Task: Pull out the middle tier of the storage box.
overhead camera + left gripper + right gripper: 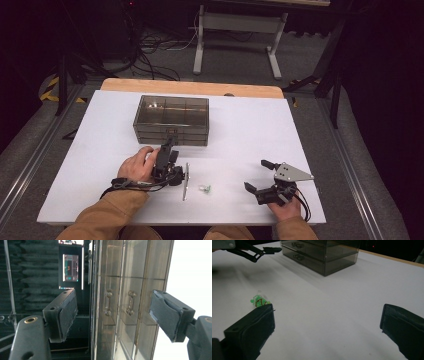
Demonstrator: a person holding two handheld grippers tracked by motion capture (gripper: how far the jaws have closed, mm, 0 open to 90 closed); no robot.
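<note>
- high view: the left hand-held gripper (169,144) is seen right at the front of the smoky drawer cabinet (171,119), far nearer than the right hand-held gripper (257,177), which is held released over the white counter (250,130).
- left gripper view: two drawer handles (119,302) lie straight ahead between the unclenched jaws, long axes running along the gap; nothing is gripped.
- right gripper view: a green trinket (259,301) lies just beyond one pad, the cabinet well beyond.

Glossy smoked-plastic drawer box (171,120) (see-through) on matt white table (250,130), wooden edge.
</note>
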